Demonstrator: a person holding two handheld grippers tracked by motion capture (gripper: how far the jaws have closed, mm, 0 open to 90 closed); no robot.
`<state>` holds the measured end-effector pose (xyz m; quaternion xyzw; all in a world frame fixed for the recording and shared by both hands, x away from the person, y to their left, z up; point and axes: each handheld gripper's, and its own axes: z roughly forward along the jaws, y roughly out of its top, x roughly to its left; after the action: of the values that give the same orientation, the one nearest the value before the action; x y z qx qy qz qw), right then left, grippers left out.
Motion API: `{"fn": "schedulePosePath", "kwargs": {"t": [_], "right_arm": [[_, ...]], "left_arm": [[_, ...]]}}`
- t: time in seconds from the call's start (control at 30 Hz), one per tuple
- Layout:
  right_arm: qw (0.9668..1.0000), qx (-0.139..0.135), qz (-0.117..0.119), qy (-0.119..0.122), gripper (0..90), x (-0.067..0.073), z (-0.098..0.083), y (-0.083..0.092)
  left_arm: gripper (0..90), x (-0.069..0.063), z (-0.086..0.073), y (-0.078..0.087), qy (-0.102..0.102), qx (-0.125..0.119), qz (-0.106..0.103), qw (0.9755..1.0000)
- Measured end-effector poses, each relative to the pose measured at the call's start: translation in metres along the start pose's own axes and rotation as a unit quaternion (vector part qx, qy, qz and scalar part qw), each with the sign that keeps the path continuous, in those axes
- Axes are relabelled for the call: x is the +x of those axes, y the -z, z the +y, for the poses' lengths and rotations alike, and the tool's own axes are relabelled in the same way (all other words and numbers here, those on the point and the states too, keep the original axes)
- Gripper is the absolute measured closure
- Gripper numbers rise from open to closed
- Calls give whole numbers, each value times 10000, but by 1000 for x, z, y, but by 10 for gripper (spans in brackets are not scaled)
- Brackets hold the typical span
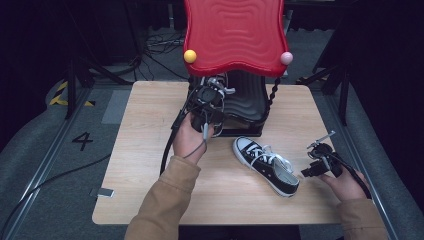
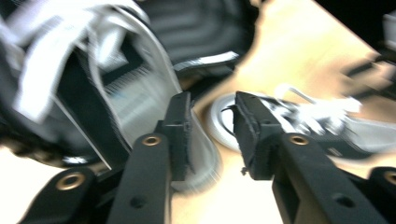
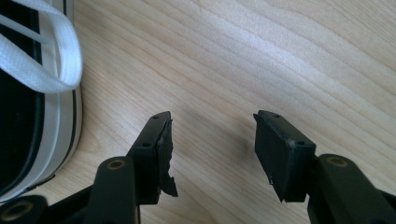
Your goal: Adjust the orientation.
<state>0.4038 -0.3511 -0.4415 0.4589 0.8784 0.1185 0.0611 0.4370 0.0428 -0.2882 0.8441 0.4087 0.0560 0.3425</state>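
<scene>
A black-and-white sneaker [image 1: 265,165] lies on its sole on the wooden table [image 1: 150,170], toe toward the rack. A second sneaker [image 1: 221,84] sits at the left end of the rack's black lower shelf [image 1: 248,102]. My left gripper [image 1: 212,90] is right at it. In the blurred left gripper view the jaws [image 2: 212,100] stand apart with nothing between them; that sneaker's white sole [image 2: 140,88] runs along the left jaw. My right gripper [image 1: 312,162] hovers open over bare wood [image 3: 212,116], just right of the table sneaker's side [image 3: 28,116].
A red wavy-topped rack [image 1: 235,35] stands at the table's far middle, with a yellow knob [image 1: 190,56] and a pink knob [image 1: 286,58]. Cables trail from both grippers. Dark floor and stands surround the table.
</scene>
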Motion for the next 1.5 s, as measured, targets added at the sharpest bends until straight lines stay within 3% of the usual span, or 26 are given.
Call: {"fn": "schedulePosePath", "kwargs": {"t": [0.07,0.13,0.27,0.3,0.43,0.57,0.67,0.77,0.9,0.93,1.0,1.07,1.13,1.23,1.33,1.4,1.5], "right_arm": [[10000,7,10,20,467,0,1,0],[10000,6,3,18,474,-1,1,0],[10000,22,2,-3,511,-1,2,1],[10000,22,2,-3,511,-1,2,1],[10000,44,9,-14,529,-2,1,2],[10000,78,28,-10,532,-1,1,0],[10000,78,41,-6,532,-1,2,-1],[10000,89,41,-10,532,-2,1,-1],[9999,96,57,-43,531,-3,0,-2],[9999,103,53,-44,530,-3,0,-3],[9999,116,55,-57,530,-3,0,-2],[9999,112,50,-47,530,-3,0,-2],[9999,108,54,-39,530,-2,0,-2],[9999,116,38,-53,531,-2,0,-3],[9999,130,43,-13,530,0,2,-3],[9999,112,30,9,531,1,2,-3],[9999,122,50,12,531,0,2,-3]], "left_arm": [[729,1,-5,5,-40,63,-295,9995],[761,0,-12,9,-170,143,-413,9989],[797,-6,-25,9,-456,529,-288,9971],[809,-6,-25,9,-456,529,-288,9971],[838,-10,-40,1,-687,923,-198,9932],[891,-6,-49,-13,-632,1212,-198,9904],[893,1,-53,-27,-560,1305,-188,9897],[894,5,-53,-35,-478,1350,-131,9896],[895,10,-52,-39,-425,1258,94,9911],[895,13,-51,-37,-451,968,290,9939],[897,15,-50,-36,-461,909,303,9943],[897,19,-49,-36,-357,868,158,9955],[898,17,-48,-36,-428,864,247,9950],[899,18,-43,-39,-371,777,335,9957],[900,19,-38,-41,-319,786,297,9959],[900,16,-32,-43,-390,762,566,9947],[900,15,-26,-45,-391,684,663,9947]]}}
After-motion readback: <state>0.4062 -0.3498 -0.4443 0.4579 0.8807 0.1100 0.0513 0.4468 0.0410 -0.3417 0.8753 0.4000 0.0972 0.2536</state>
